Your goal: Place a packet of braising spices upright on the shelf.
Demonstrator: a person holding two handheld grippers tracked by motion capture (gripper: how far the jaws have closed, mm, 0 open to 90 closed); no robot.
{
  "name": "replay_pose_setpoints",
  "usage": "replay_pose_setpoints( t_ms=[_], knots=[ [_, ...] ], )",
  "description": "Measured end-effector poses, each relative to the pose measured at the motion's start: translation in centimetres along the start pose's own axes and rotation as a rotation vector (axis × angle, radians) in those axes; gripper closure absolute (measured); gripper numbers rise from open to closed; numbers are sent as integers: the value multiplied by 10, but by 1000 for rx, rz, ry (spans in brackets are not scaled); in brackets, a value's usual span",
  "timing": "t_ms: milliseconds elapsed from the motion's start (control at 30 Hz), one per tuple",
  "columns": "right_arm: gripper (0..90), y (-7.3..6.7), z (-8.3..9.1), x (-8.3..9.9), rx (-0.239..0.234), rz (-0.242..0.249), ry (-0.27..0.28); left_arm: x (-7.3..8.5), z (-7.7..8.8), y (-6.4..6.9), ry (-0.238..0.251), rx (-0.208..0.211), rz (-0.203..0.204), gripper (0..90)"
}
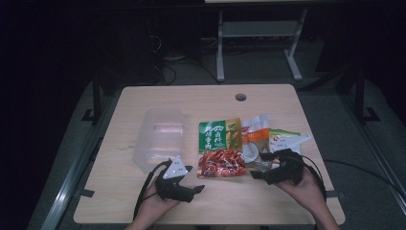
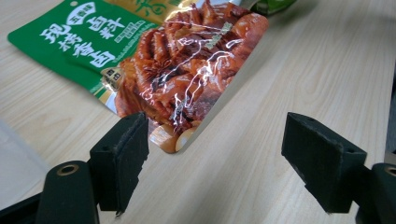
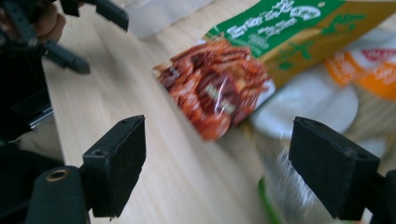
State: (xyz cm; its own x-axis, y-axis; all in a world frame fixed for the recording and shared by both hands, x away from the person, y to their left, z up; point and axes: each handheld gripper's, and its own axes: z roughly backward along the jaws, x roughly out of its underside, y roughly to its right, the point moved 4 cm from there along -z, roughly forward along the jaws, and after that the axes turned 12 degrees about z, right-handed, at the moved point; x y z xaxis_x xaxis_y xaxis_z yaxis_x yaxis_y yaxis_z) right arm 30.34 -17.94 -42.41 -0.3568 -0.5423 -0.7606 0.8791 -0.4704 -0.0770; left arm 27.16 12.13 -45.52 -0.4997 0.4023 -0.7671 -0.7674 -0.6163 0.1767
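Observation:
A green pouch (image 1: 220, 148) with a red food picture lies flat mid-table. My left gripper (image 1: 194, 178) rests low at its near-left corner, pointing right. In the left gripper view the pouch (image 2: 187, 70) lies just ahead, its corner reaching between the open jaws of the gripper (image 2: 219, 154) without touching the pads (image 2: 123, 158). My right gripper (image 1: 261, 165) sits at the pouch's right side, pointing left. In the right gripper view that gripper (image 3: 219, 158) is open, and the pouch (image 3: 219, 79) lies ahead of it with nothing held.
A clear plastic container (image 1: 158, 136) stands left of the pouch. More snack packets, one white and orange (image 1: 256, 134) and one green and white (image 1: 287, 140), lie overlapped to its right. A cable hole (image 1: 241, 97) sits near the far edge. Bare wood runs along the near edge.

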Motion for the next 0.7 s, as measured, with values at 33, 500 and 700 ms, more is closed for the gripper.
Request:
replay_pose_setpoints(
  t_ms=[33, 500, 700],
  knots=[
    [183, 7, -6, -10, 1, -14, -10, -2, -2, -2, 1, 0, 10, 243],
    [193, 53, -43, -51, -12, -60, -99, -21, -18, -5, 25, 15, 36, 284],
    [200, 76, -58, -65, 0, -107, -139, -20, -19, -5, 20, 21, 22, 284]
  ],
)
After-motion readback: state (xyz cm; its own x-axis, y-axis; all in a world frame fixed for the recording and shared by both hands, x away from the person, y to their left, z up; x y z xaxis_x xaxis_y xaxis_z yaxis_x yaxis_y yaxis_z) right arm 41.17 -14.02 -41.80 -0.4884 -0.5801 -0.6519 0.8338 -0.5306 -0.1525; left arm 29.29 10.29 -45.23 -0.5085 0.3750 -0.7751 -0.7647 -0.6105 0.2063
